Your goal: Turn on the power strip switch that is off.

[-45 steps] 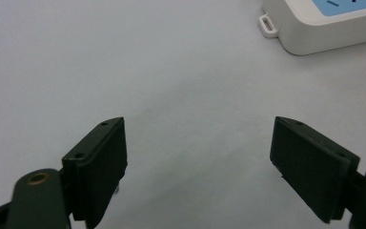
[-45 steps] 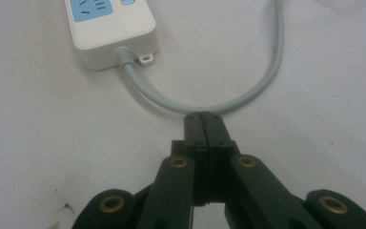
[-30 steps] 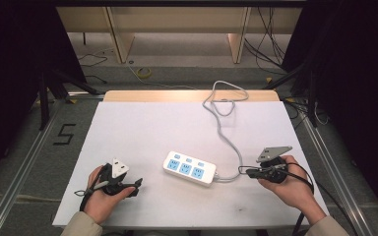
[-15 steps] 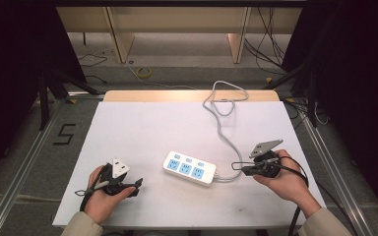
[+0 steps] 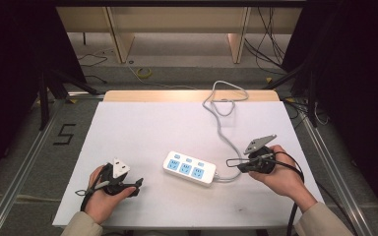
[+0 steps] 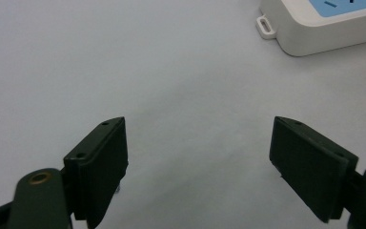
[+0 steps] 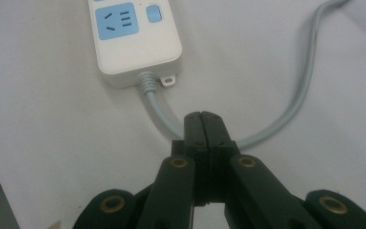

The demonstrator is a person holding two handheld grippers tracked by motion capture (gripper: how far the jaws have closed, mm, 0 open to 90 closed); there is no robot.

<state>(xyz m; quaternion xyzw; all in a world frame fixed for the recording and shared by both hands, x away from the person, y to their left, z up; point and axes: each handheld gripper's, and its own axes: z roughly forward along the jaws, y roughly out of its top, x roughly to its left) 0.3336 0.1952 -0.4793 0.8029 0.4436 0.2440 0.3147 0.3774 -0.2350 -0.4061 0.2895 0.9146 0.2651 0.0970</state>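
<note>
Left gripper [image 6: 198, 162] jaws gape wide beside the power strip [image 5: 190, 168]; right gripper [image 7: 204, 125] jaws closed, empty.

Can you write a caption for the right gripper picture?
Shut right hand-held gripper poised over the grey cord of a white power strip.

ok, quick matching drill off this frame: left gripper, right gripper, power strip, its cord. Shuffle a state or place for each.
Things:
1. left gripper
2. right gripper
3. power strip
4. cord

States or places:
A. runs to the table's far edge
B. fingers pressed together
C. lies flat between the two hands
D. fingers wide apart

Pairs: 1-D, 2-B, 3-C, 4-A
</note>
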